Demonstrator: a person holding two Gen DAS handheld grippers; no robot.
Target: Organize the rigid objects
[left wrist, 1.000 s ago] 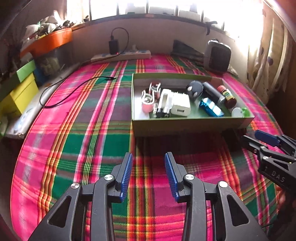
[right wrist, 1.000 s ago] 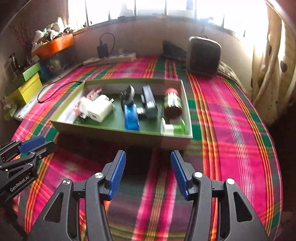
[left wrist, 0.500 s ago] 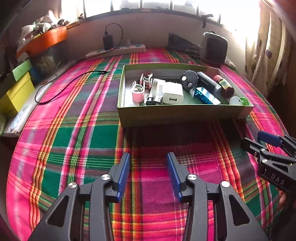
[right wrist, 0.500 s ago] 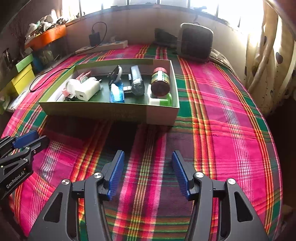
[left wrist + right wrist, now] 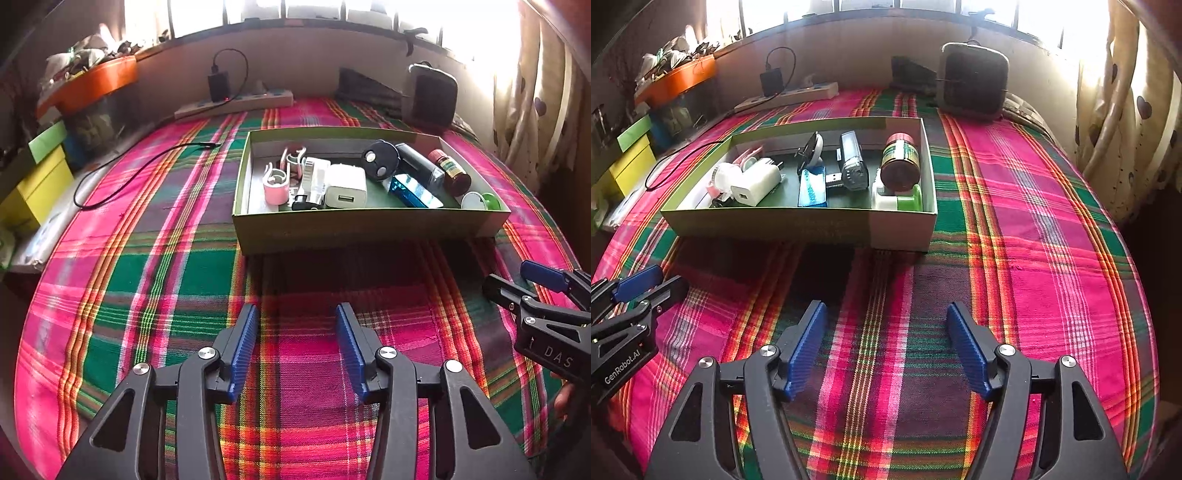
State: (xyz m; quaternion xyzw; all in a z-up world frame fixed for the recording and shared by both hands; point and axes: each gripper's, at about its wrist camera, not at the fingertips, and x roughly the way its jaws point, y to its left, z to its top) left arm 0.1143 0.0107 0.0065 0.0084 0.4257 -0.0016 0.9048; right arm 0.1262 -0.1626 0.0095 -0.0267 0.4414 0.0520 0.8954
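Hovering over the plaid cloth (image 5: 155,280), both tools empty and short of the box. Left tool (image 5: 297,345): jaws partly apart and opening, only cloth between the blue pads. Right tool (image 5: 888,345): jaws very wide and opening, nothing between them either. Each tool shows at the edge of the other's view, cut off by the frame; in the left wrist view only a sliver of a hand behind the right tool is visible.

Green box (image 5: 369,225) sits on the cloth toward the window side, well apart from both tools. Inside, from the left wrist view: pink clip (image 5: 275,188) at the left end, white charger (image 5: 347,186) next to it, a dark round item (image 5: 380,160) with two pale spots behind, blue flat pack (image 5: 415,190), dark cylinder (image 5: 421,162), brown jar (image 5: 450,171) lying on its side, and a white and green piece (image 5: 482,201) in the near right corner, half hidden by the box wall.

Items overlap; what lies under the charger and between it and the clip is hard to make out. Box floor near the front wall is hidden in both views.

Behind the box: power strip (image 5: 236,105) with a plugged adapter, black cable (image 5: 122,181) trailing over the cloth, dark speaker-like unit (image 5: 975,79). Window is blown out. Whatever carries the cloth is covered, so cannot tell what it is.
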